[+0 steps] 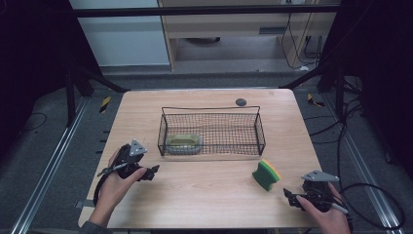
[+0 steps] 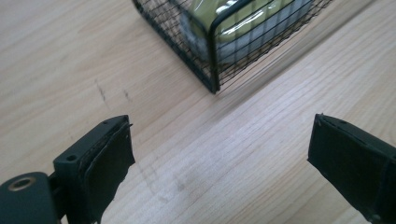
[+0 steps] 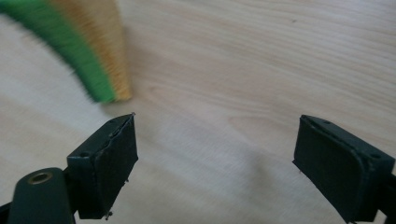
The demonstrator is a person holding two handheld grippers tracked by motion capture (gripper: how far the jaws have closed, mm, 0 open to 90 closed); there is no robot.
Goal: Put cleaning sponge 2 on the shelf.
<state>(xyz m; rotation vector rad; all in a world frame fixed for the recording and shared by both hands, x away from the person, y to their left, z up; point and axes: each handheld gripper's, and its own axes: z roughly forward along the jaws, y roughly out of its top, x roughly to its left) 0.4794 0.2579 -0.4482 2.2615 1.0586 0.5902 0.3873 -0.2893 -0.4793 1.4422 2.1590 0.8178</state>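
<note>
A green-and-yellow sponge stands on edge near the table's right front, just beyond the right gripper, whose jaws gape empty. The left gripper, also open and empty, sits near the wire basket, where another sponge already lies, suggesting tidying.

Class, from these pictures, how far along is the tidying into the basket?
Done: one pale green wrapped item lies inside the black wire basket. In hand: nothing; the left gripper and right gripper are both open and empty. Left: the green-and-yellow sponge stands on the wooden table, outside the basket.
</note>
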